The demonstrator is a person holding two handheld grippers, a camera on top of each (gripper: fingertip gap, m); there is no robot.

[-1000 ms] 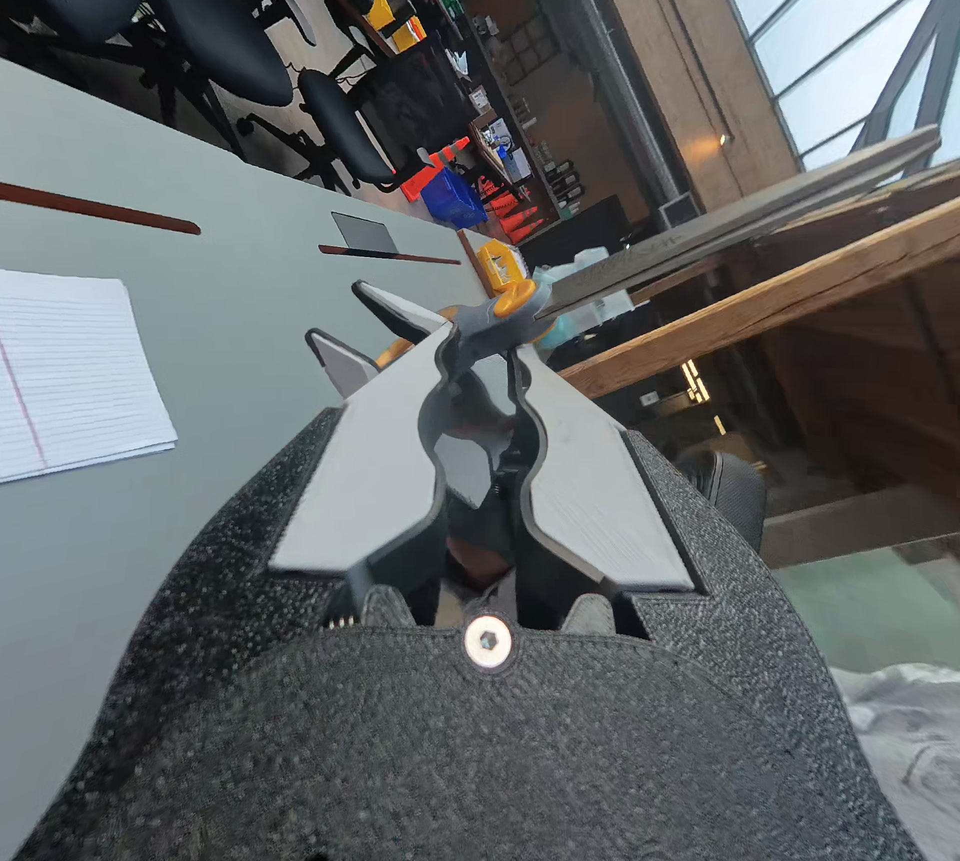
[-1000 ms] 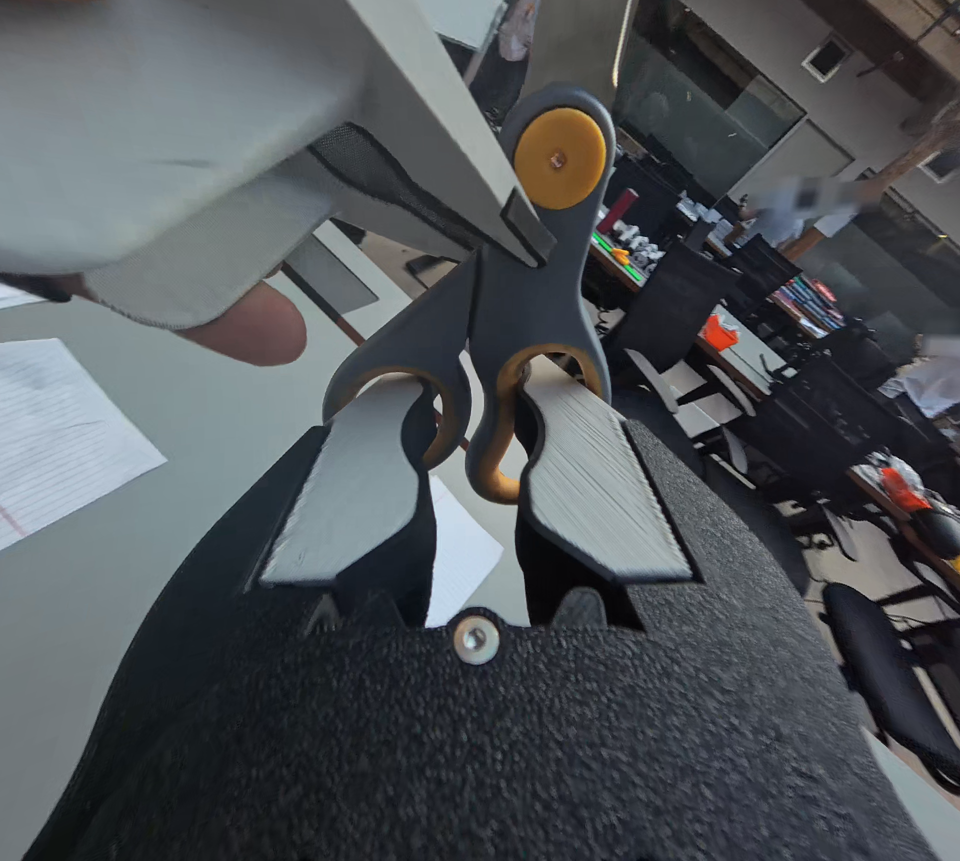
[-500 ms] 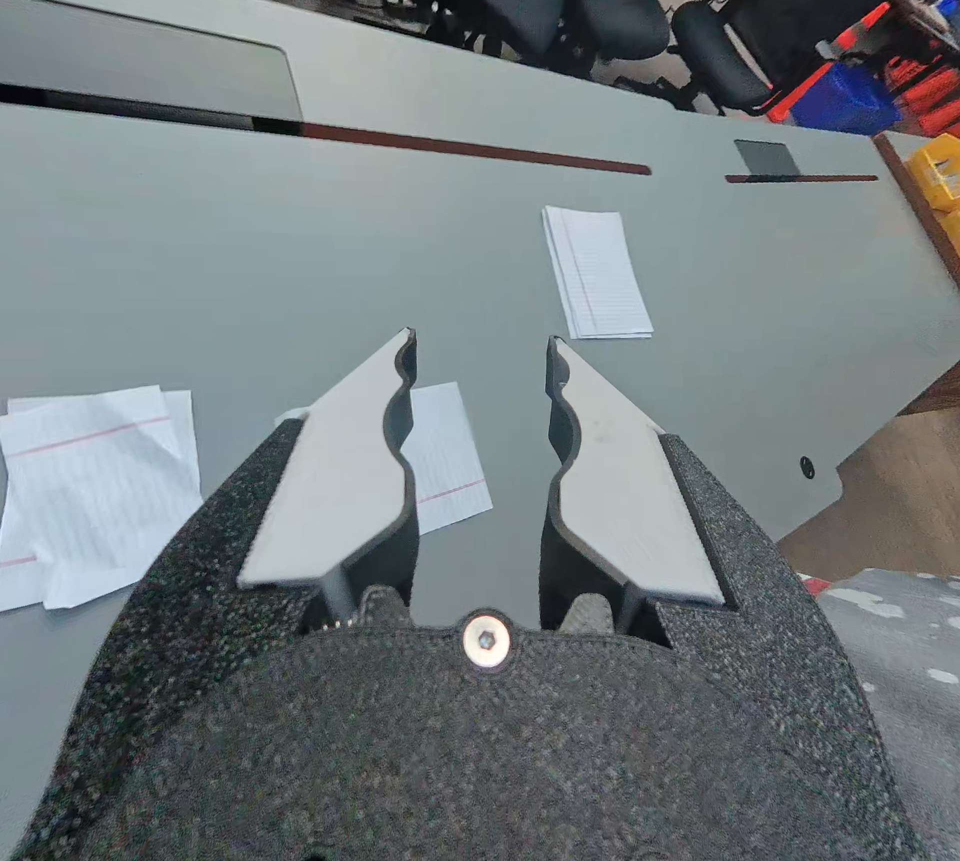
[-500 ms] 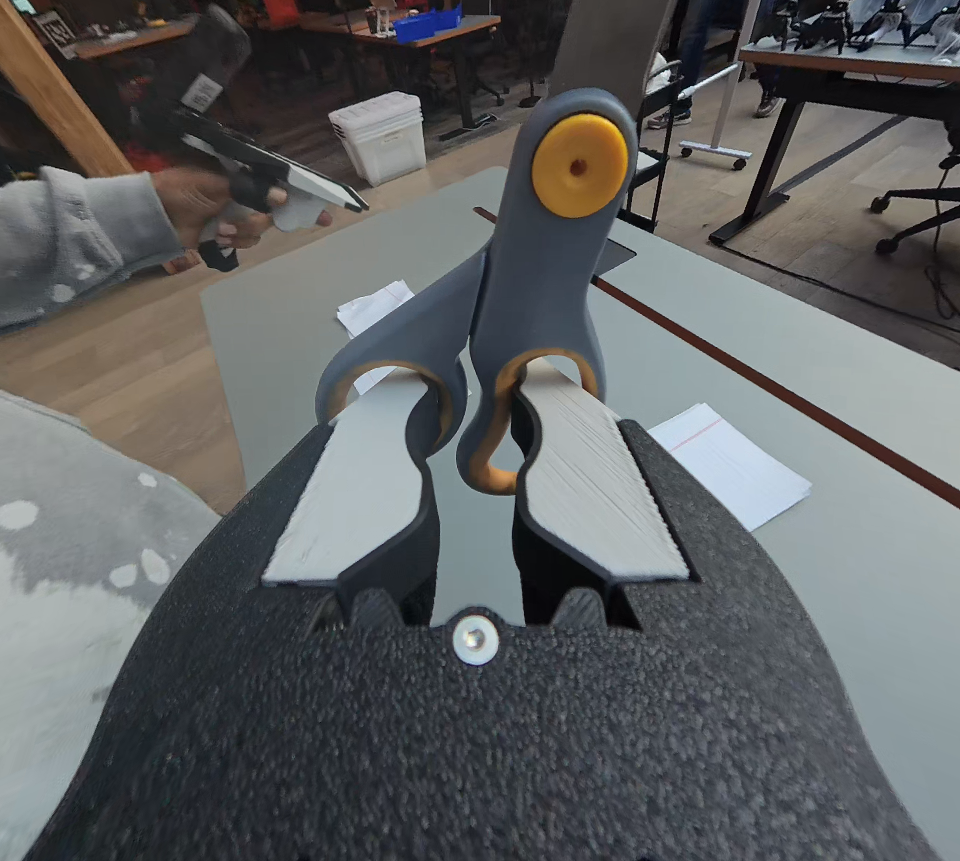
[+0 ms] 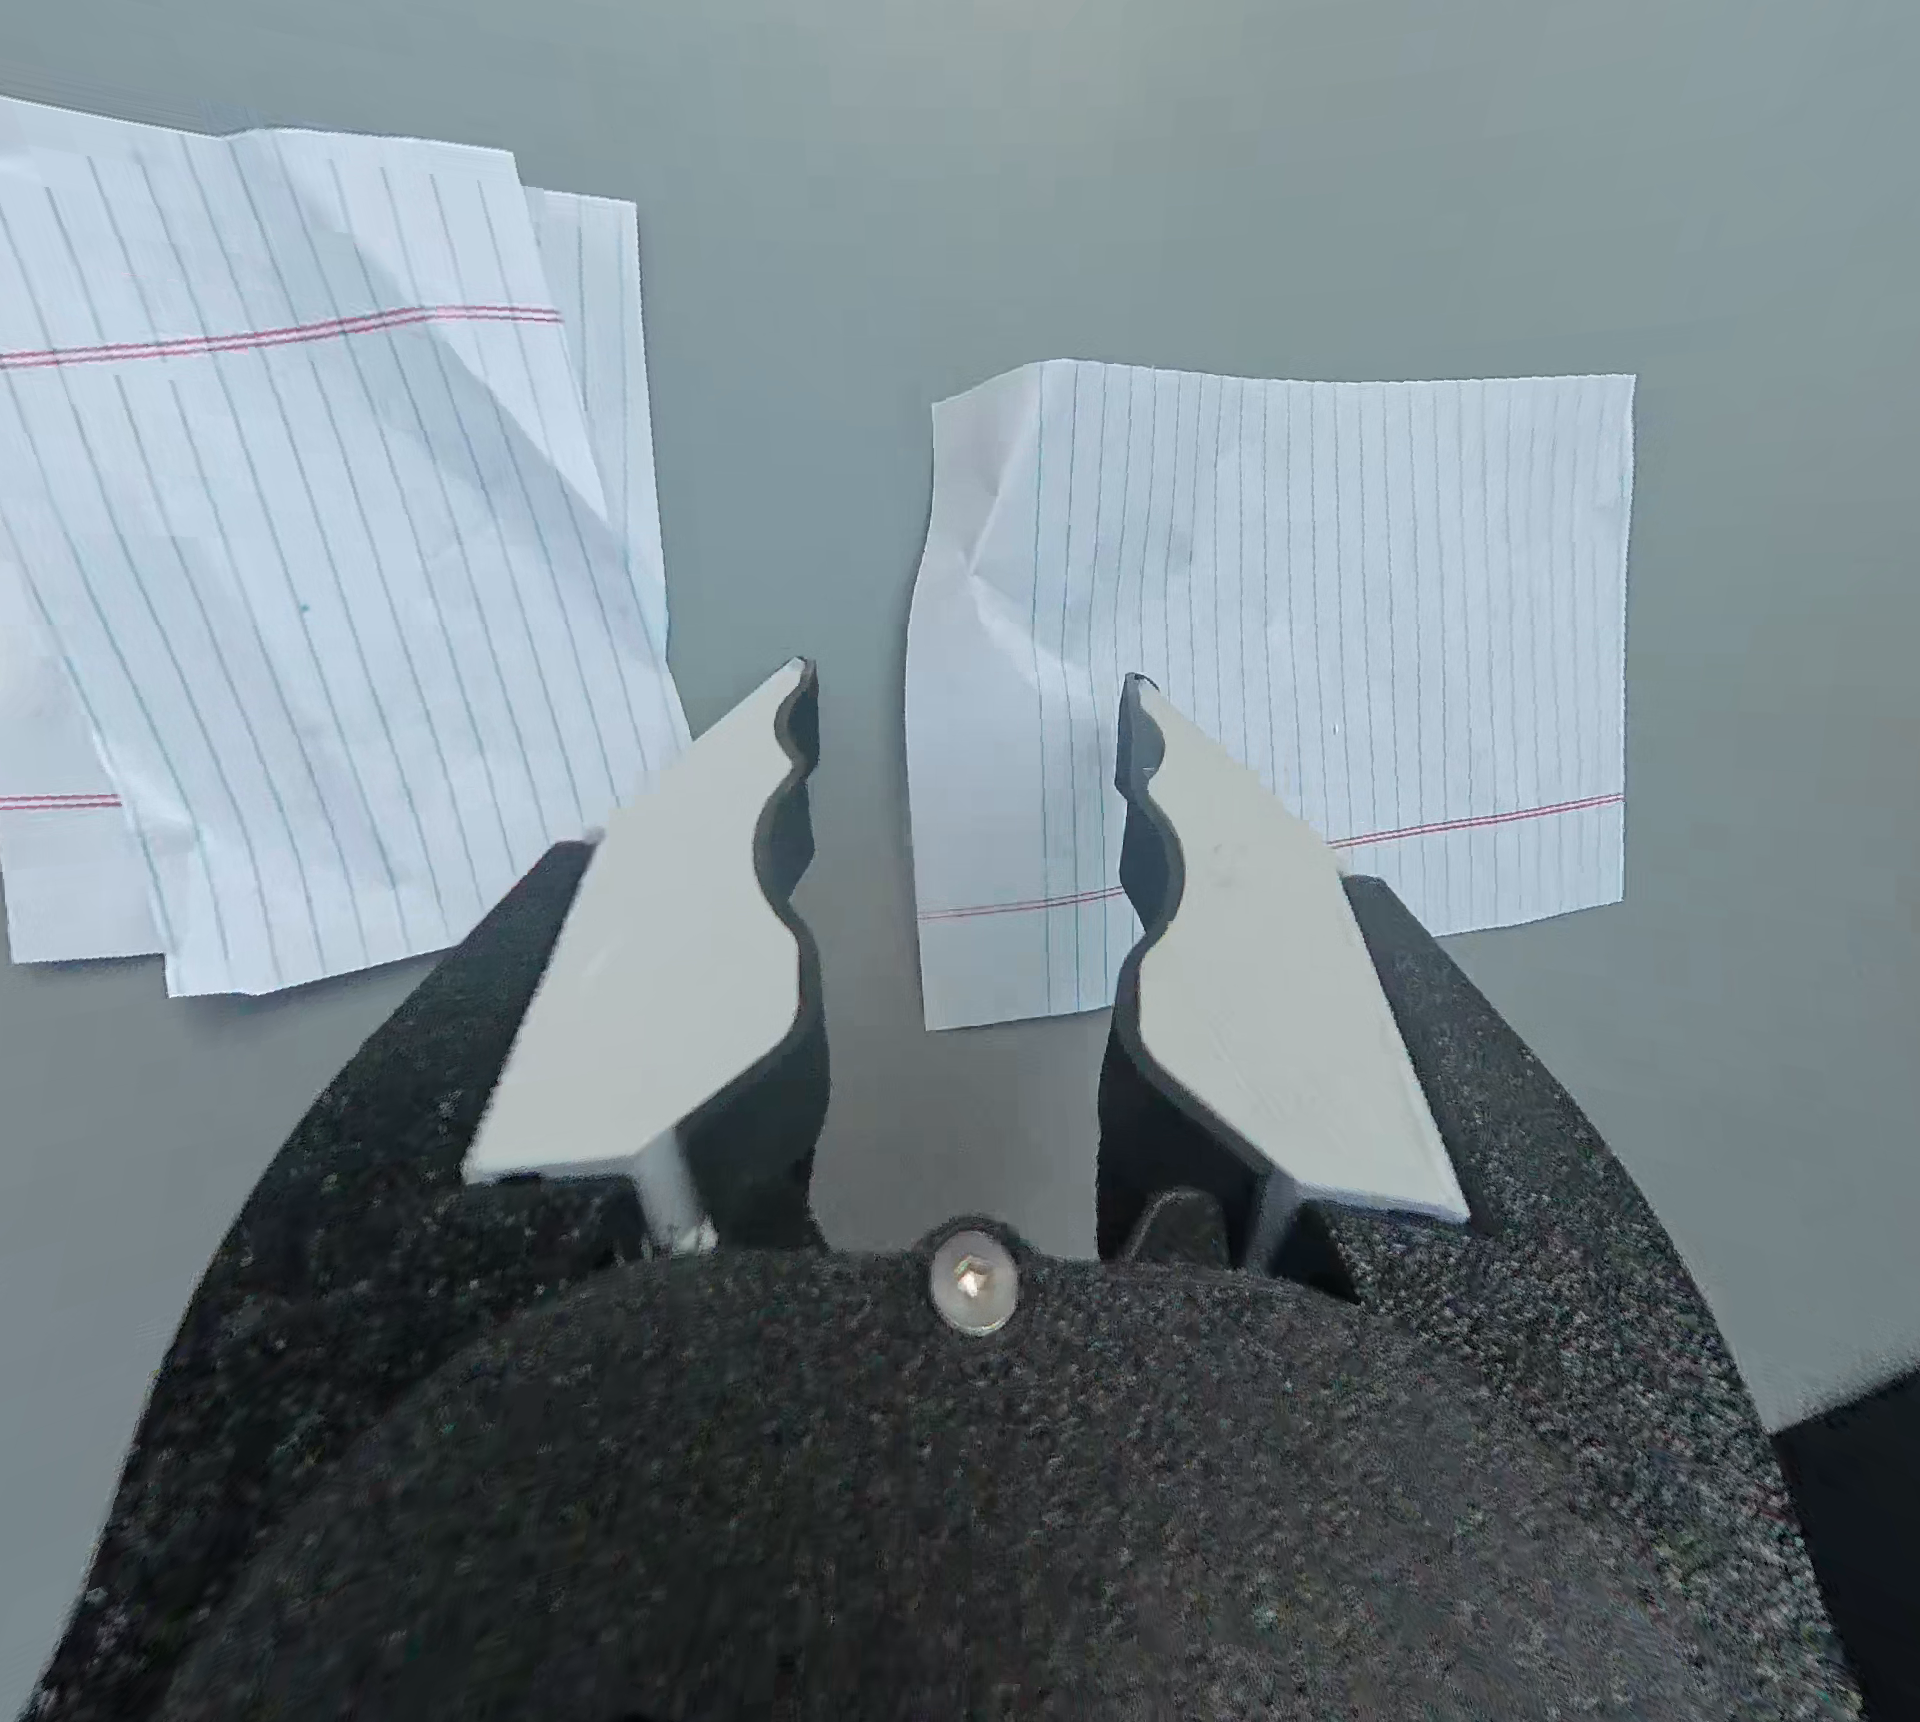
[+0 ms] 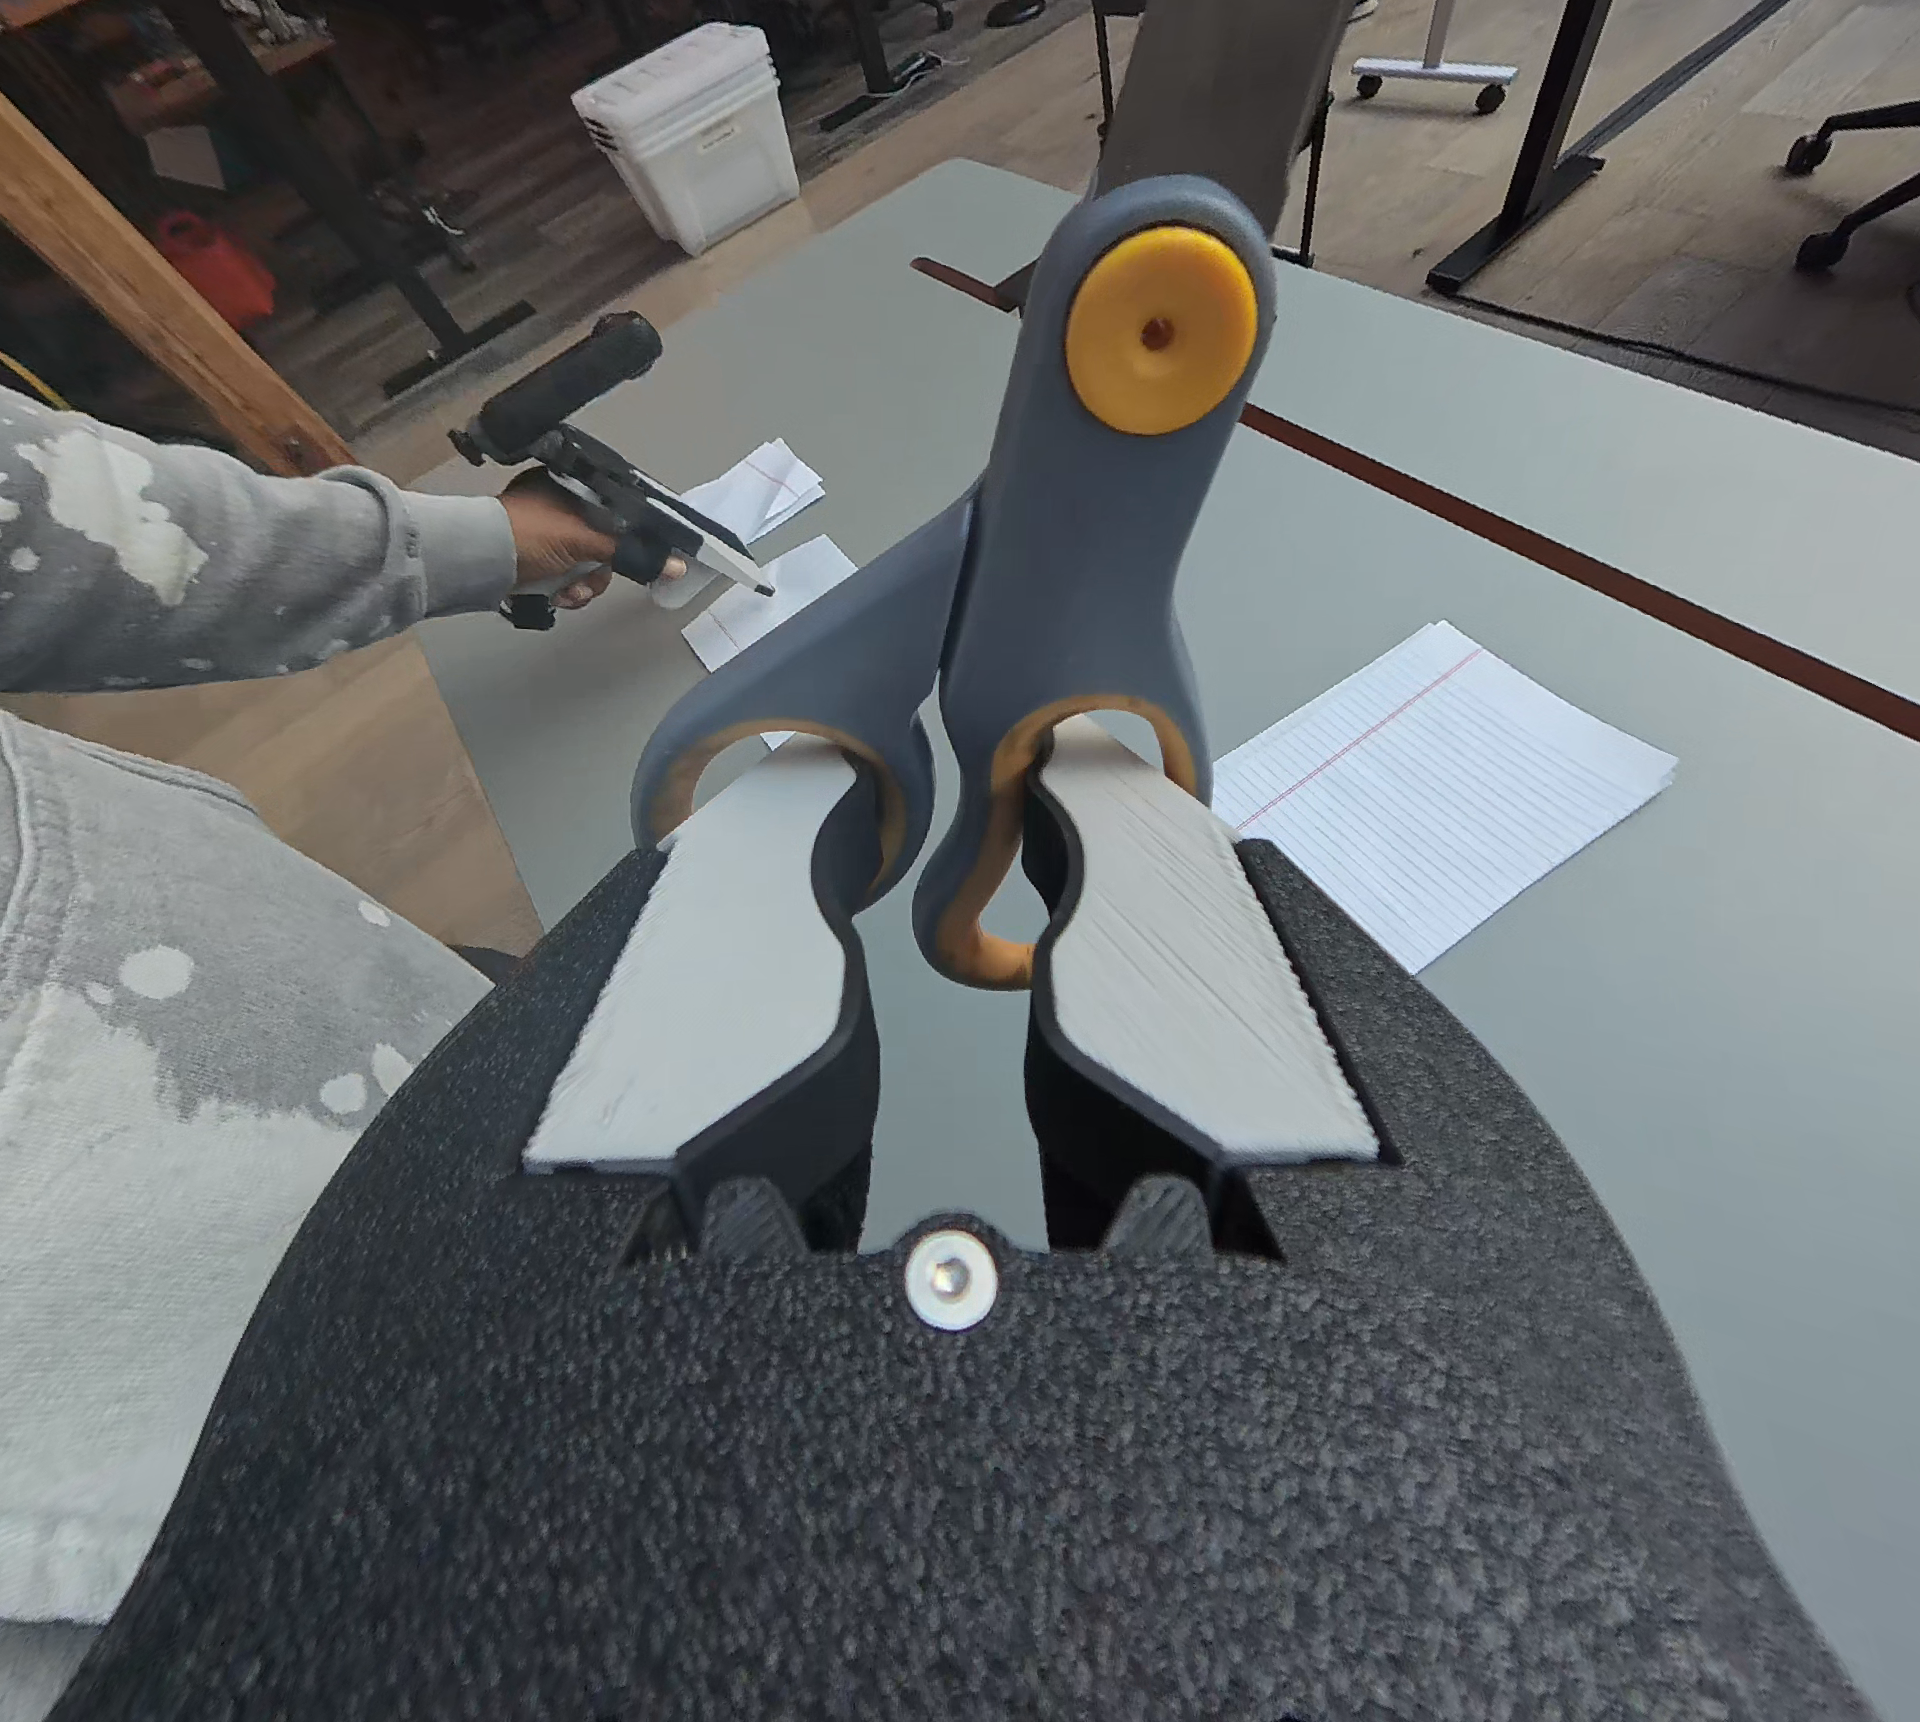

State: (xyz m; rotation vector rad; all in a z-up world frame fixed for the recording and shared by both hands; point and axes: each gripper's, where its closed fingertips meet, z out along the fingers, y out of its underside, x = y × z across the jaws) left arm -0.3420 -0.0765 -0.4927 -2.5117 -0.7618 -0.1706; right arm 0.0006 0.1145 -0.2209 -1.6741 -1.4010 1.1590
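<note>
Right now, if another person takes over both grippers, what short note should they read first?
Left gripper: open, empty, above the grey table, over the left edge of a single cut lined sheet. Overlapping cut pieces lie to its left.
Right gripper: fingers through the handle loops of the grey and orange scissors, blades pointing up. A lined pad lies beyond it.
Some paper is already cut. What remains is not shown.
</note>
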